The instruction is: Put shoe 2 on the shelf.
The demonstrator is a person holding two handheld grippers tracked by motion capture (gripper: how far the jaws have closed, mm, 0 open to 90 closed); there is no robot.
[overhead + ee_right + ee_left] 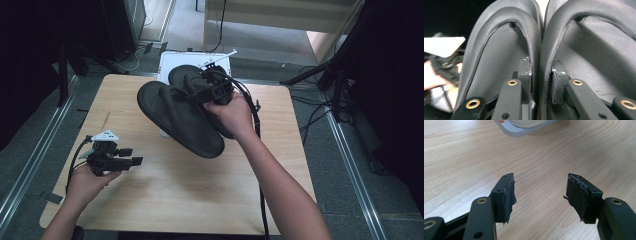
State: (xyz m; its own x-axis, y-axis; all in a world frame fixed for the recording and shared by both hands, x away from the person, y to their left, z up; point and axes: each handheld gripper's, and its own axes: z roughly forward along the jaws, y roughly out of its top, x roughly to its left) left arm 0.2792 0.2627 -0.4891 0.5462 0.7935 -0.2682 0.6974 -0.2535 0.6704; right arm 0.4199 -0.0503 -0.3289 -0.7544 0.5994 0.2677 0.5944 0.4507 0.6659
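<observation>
Two black sandals [180, 112] hang from your right gripper [212, 90], just above the centre of the high view, lifted over the far part of the wooden table [165, 200]. In the right gripper view the jaws are clenched on the two straps [539, 50] where they press together in the middle of the frame, one jaw inside each sandal's strap, with the dark footbeds filling the left and right sides. Your right hand [231, 114] wraps the gripper body just below and right of the sandals.

Behind the sandals, at the top centre of the high view, a white tray [167, 60] sits at the far edge of the table; its grey rim [524, 131] shows along the top of the left gripper view.

Your left gripper [125, 159] sits at the lower left of the high view, held in your left hand [85, 182] over bare wood. In its own view the jaws stand wide apart, gripping nothing, with torn dark pads [510, 197] on their inner faces and only table grain between them.
</observation>
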